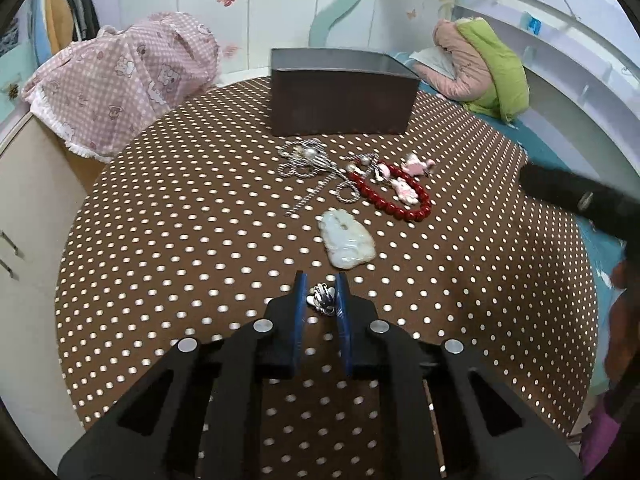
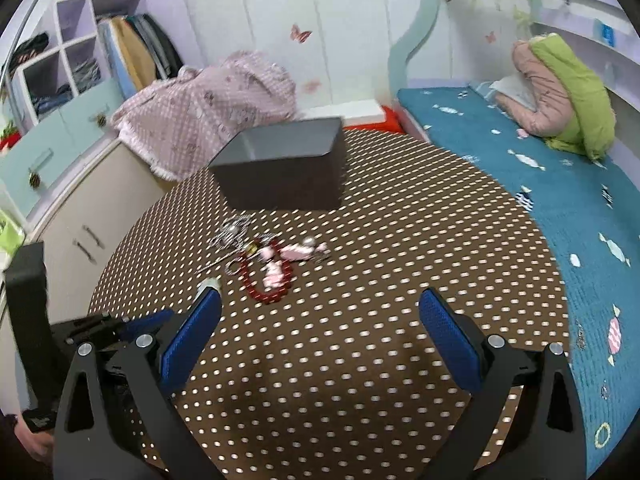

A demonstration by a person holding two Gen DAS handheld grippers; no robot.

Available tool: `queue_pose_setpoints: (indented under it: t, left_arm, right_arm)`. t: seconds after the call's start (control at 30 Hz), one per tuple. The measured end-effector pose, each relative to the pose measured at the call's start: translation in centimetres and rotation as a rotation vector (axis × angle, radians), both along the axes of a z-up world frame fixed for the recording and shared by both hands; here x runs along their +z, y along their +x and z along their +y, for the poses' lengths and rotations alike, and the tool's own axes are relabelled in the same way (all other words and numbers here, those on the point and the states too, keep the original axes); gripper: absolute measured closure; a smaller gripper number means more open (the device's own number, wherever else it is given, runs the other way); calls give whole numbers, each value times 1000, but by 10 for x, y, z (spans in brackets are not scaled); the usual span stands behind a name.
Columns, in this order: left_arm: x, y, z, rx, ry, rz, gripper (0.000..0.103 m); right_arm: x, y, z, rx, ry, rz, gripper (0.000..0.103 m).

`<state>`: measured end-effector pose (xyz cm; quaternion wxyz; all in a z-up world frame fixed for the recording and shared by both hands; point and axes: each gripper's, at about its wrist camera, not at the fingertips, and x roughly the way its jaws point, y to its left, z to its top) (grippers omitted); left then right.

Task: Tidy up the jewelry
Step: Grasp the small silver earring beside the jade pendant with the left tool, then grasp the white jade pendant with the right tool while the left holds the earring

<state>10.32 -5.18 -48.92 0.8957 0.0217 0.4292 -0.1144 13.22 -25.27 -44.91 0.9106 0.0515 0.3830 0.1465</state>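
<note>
With the ring (image 1: 321,299) pinched in the left gripper (image 1: 321,280), the box (image 1: 340,96) lies straight ahead, while the right gripper (image 2: 320,300) hangs agape, empty

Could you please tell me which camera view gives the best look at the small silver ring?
The left wrist view: the silver ring sits sharp and close between the left gripper's blue pads. In the right wrist view the ring cannot be made out; the left gripper is partly hidden there.

A bedroom at home

A bed (image 2: 500,168) with a teal cover, butterfly stickers (image 2: 301,34) on the wall, and shelves (image 2: 72,52) full of clothes.
</note>
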Motion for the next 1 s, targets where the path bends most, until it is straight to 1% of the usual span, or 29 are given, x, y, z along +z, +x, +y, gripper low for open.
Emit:
queue_pose_setpoints:
  t: [0.1, 0.17, 0.27, 0.37, 0.43, 0.5, 0.53, 0.57, 0.6, 0.63, 0.67, 0.7, 0.73, 0.8, 0.9, 1.0]
  left_arm:
    - [12, -2, 12, 19, 6, -30, 88]
    - [19, -1, 22, 37, 15, -49, 88]
    - [26, 6, 43, 85, 15, -59, 88]
    - [31, 12, 61, 127, 18, -69, 88]
    - [34, 15, 71, 151, 13, -71, 88]
    - [37, 18, 81, 163, 7, -76, 88]
    - [38, 20, 86, 166, 7, -78, 88]
    - [39, 21, 89, 169, 4, -80, 88]
    - [38, 23, 91, 171, 1, -81, 88]
    - [38, 26, 93, 175, -3, -82, 88]
    - [39, 29, 94, 175, -5, -82, 88]
    - [39, 30, 94, 176, -9, -83, 88]
    - [40, 33, 92, 175, -12, -85, 88]
    - [42, 35, 91, 170, -14, -91, 88]
    - [43, 38, 86, 166, -15, -93, 88]
    - [43, 42, 84, 163, -15, -90, 88]
  right_arm:
    - [-6, 3, 23, 43, 0, 29, 8]
    - [-12, 4, 46, 90, -25, 52, 8]
    - [-25, 9, 73, 120, -47, 90, 8]
    - [-32, 15, 88, 122, -63, 91, 8]
    - [-38, 21, 97, 116, -80, 103, 11]
    - [-45, 27, 104, 109, -114, 113, 17]
    - [-46, 28, 107, 107, -138, 98, 18]
    - [-46, 28, 112, 110, -175, 85, 23]
    - [-47, 28, 114, 113, -204, 74, 33]
    - [-46, 28, 116, 132, -205, 61, 40]
    - [-45, 27, 117, 145, -212, 57, 62]
    - [-44, 26, 118, 155, -226, 54, 76]
    - [-45, 25, 118, 166, -234, 56, 76]
    - [-45, 23, 112, 177, -209, 67, 76]
    - [-43, 18, 99, 183, -127, 83, 76]
    - [-38, 11, 89, 181, -110, 71, 76]
